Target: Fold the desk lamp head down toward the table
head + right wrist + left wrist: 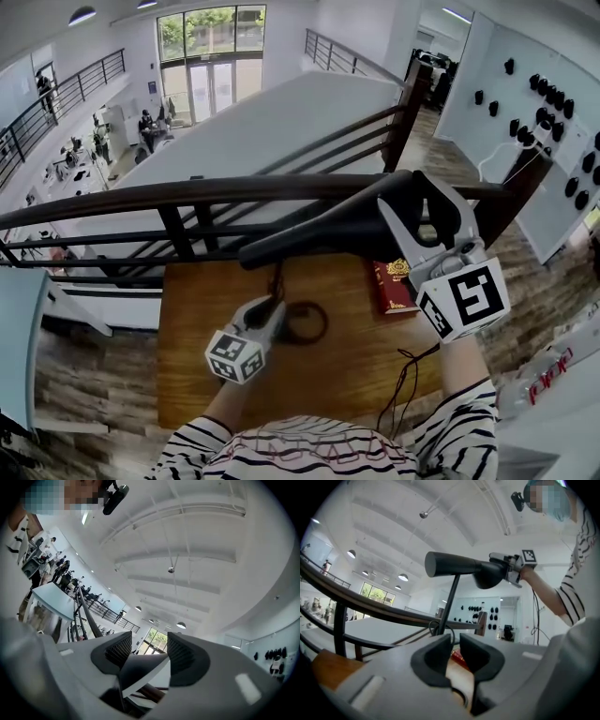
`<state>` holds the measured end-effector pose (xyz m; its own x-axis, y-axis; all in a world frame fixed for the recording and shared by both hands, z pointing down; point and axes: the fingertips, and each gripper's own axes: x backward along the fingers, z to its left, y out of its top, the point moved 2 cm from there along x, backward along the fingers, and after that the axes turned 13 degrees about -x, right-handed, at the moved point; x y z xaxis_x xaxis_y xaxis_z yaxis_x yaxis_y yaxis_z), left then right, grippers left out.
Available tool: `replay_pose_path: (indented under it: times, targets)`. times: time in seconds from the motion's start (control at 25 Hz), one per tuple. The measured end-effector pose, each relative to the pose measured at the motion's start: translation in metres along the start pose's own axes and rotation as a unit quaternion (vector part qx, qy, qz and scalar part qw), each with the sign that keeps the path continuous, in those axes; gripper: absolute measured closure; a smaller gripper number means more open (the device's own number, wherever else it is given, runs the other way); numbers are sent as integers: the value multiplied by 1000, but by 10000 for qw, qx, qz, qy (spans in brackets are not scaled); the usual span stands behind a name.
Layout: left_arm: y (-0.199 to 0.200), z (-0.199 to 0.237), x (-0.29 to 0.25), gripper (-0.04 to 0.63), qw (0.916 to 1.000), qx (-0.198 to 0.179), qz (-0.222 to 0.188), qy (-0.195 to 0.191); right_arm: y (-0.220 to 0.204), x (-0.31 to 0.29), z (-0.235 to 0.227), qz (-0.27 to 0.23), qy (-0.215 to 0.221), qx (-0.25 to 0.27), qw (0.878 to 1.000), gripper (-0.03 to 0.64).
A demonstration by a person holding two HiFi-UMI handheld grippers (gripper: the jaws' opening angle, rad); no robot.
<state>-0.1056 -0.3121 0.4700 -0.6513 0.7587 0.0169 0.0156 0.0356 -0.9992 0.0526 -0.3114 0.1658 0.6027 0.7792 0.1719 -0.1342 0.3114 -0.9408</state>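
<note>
A black desk lamp stands on the wooden table (pixel 202 366). Its long head (pixel 319 232) lies about level above a thin stem (pixel 451 599) and a ring base (pixel 314 323). My right gripper (pixel 412 195) is shut on the thick right end of the head, and the dark wedge of the lamp head (pixel 133 672) fills the space between its pads. My left gripper (pixel 272 306) is down at the foot of the stem, beside the ring. Its jaws stand only narrowly apart (pixel 455 641), with table showing through the gap and a dark arc low inside. Whether they press on anything is unclear.
A dark wooden railing (pixel 187 192) runs along the table's far edge, just behind the lamp. A red book (pixel 394 286) lies at the back right of the table. A thin black cable (pixel 403 375) trails off the near right edge.
</note>
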Motion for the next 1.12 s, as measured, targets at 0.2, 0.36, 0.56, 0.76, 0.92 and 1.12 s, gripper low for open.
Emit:
replay_pose_path:
  times: [0.2,0.36,0.56,0.76,0.92,1.12]
  targets:
    - [-4,13,0,514,9997,-120,126,176,-6,2,-3,85,-35,-22,10000,394]
    - [0,13,0,501,9997,-143,86,153,-6,4,-4,79,-54,-60,9999,396]
    - [1,14,0,499,9998,-148,105,116,-5,1,-4,38,-75,-78,9999,396]
    - [6,15,-1,476,9997,-200,69,113,-7,1,-6,5,-124,-120,9999,397]
    - [5,15,-2,476,9996,-242,86,122,-11,3,-9,-60,-169,-207,9996,398]
    - [7,10,-4,445,9992,-363,106,134,-14,7,-12,-187,-242,-314,9990,403]
